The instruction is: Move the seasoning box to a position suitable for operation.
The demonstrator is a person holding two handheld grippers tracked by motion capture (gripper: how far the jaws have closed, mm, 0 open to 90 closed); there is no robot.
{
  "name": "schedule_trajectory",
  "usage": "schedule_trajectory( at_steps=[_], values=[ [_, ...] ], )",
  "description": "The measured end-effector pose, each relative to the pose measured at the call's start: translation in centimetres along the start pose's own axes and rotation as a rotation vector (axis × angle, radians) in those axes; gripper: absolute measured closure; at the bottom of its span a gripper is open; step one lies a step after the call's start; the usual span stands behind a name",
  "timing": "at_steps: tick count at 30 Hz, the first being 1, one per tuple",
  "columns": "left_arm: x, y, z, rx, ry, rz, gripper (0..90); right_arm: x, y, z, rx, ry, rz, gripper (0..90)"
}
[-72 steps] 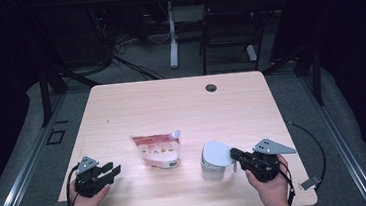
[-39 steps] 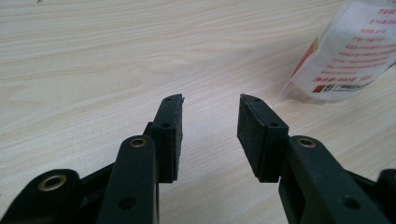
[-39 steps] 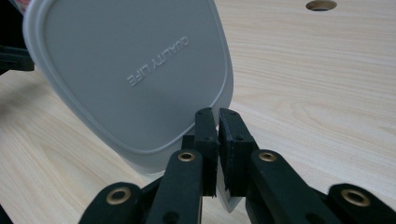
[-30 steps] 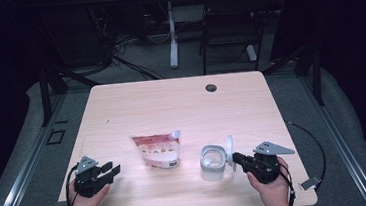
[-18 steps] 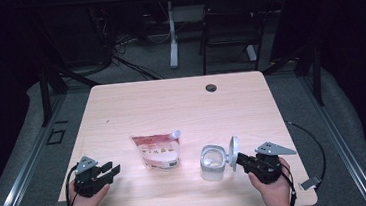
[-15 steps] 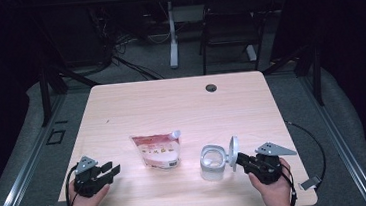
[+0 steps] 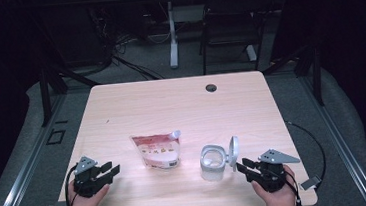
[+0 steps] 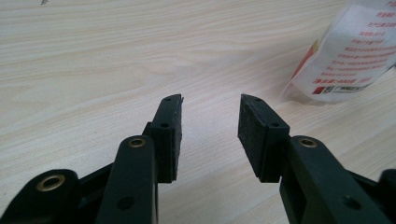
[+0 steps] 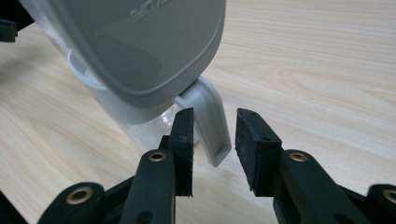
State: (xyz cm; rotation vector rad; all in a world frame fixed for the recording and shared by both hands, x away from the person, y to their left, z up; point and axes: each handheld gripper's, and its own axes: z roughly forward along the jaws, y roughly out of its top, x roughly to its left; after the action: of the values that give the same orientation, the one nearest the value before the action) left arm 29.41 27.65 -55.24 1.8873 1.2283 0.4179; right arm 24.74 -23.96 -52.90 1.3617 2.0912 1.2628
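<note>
Resting at the wooden table's (image 7: 181, 103) near left, the left gripper (image 7: 107, 171) gapes empty. Next, a white-and-red spouted pouch (image 7: 156, 149) lies flat, spout pointing right. Then the upright grey plastic jar (image 7: 212, 161), hinged lid (image 7: 233, 151) raised; contents unclear. Right gripper (image 7: 243, 165) spread, jaws flanking its handle (image 9: 208, 126).

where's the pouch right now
In the high view the pouch lies flat near the table's front middle, just left of the open-lidded container and between the left gripper and right gripper, untouched.
</note>
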Motion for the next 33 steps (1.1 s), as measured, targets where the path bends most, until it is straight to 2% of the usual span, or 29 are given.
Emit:
schedule_trajectory(
  at_steps=[8, 10, 17, 24, 33],
  values=[
    [0.0, 0.0, 0.0, 0.0, -0.002, 0.001, 59.7, 0.6, -0.4, 0.7, 0.046, 0.002, -0.029, 70.3],
    [0.0, 0.0, 0.0, 0.0, -0.003, 0.002, 59.7, 0.7, -0.5, 1.0, 0.052, -0.005, -0.023, 71.0],
    [-0.1, 0.0, 0.1, 0.002, -0.005, 0.003, 59.8, 0.7, -0.6, 1.5, 0.056, -0.015, -0.02, 73.8],
    [-0.1, 0.0, 0.1, 0.004, -0.011, 0.005, 60.1, 0.8, -0.5, 1.9, 0.069, -0.019, -0.028, 81.4],
    [0.0, 0.0, 0.1, -0.002, -0.007, 0.006, 59.8, 0.7, -0.4, 1.9, 0.06, -0.048, -0.035, 82.3]
  ],
)
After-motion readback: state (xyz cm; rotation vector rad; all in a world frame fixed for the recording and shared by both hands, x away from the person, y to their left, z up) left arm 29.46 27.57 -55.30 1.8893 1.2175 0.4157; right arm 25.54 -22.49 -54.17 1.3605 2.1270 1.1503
